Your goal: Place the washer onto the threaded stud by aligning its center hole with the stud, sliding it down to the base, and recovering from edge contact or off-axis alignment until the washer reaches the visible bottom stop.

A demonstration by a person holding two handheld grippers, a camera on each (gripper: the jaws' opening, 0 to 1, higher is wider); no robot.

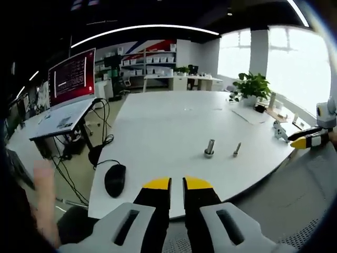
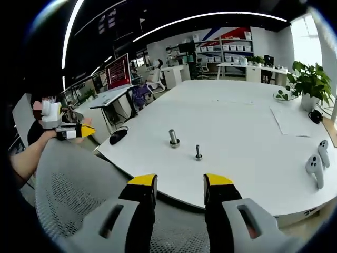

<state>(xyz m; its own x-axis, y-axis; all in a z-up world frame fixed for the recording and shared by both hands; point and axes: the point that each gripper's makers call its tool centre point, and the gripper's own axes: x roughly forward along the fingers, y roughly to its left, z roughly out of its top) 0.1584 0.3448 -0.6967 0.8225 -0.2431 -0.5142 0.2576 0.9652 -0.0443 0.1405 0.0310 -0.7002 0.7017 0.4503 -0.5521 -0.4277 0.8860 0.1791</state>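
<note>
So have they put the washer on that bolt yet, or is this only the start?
Only the start, it seems. Both studs stand untouched on the white table. The right gripper is open and empty; the left gripper, nearly shut, holds nothing visible. I cannot spot a washer, so everything remains.

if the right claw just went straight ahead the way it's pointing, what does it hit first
Probably the near edge of the white round table, just past the grey mesh chair back below it. Carried further over the tabletop, it lines up roughly with the small threaded metal stud, though depth is unclear.
</note>
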